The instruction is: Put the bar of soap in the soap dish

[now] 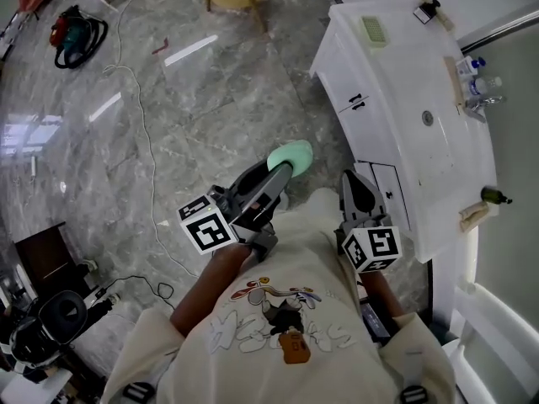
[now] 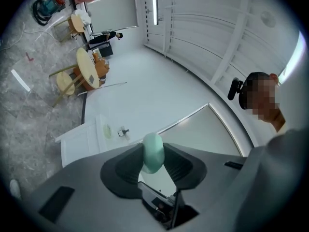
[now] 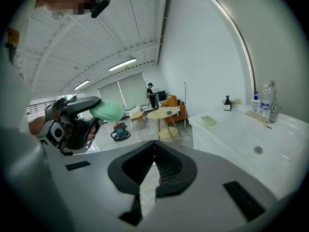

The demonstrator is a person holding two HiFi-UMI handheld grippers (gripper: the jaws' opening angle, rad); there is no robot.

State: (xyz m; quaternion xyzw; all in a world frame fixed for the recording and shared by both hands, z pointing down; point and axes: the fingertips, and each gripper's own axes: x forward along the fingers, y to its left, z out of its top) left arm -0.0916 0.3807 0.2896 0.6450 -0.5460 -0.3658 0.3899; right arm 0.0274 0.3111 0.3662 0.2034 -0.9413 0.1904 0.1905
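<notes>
Left tool [image 1: 282, 170] grips the green bar of soap [image 1: 293, 153], right tool [image 1: 354, 180] is closed, soap dish [image 1: 374, 30] sits on the vanity [image 1: 396, 146].

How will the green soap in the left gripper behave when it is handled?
Probably stiff: the bar of soap shows no dent between the jaws of the left gripper. Its smooth, curved surface looks slippery, so it may squirt out if squeezed hard.

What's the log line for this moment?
left tongs: shut on soap | right tongs: shut, empty | dish: on counter, soap not in it
</notes>
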